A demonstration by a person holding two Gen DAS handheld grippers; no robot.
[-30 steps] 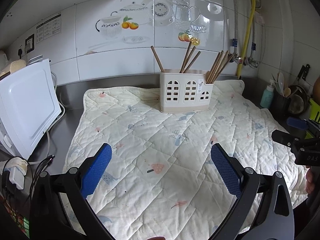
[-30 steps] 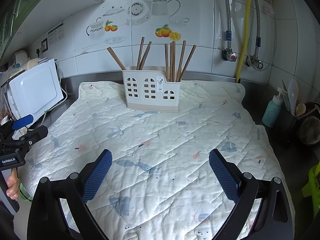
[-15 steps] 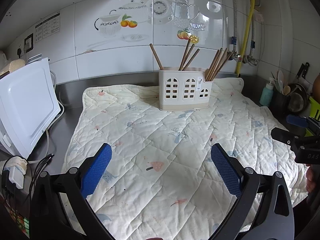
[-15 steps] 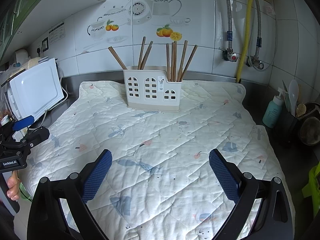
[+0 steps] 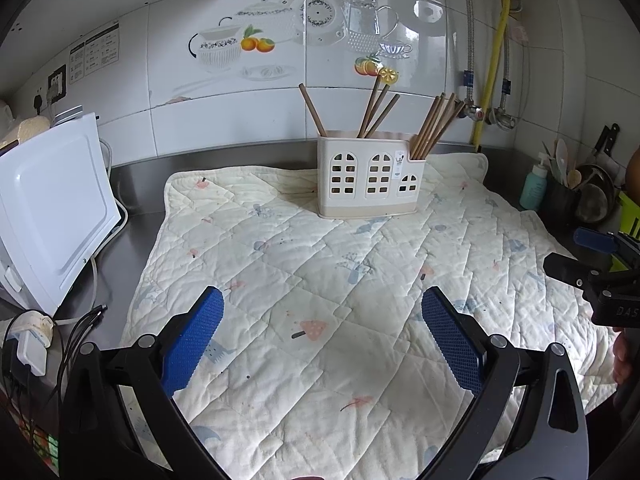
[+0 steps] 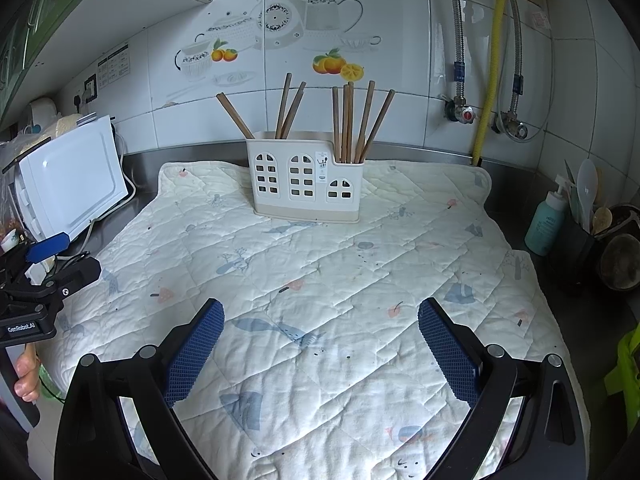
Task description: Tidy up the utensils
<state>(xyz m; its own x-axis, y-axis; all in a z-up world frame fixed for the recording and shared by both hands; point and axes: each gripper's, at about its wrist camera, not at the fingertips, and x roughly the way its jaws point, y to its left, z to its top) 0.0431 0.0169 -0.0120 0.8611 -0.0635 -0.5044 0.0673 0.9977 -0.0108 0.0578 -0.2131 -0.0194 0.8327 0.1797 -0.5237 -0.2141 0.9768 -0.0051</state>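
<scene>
Cream caddy with arched cut-outs, brown chopsticks upright inside — my left gripper and right gripper both spread, empty

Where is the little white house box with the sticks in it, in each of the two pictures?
Left wrist view: the utensil holder stands right of centre, at the far end of the quilted mat.
Right wrist view: the utensil holder stands just left of centre.
Shared landmark: the yellow pipe on the wall.
</scene>
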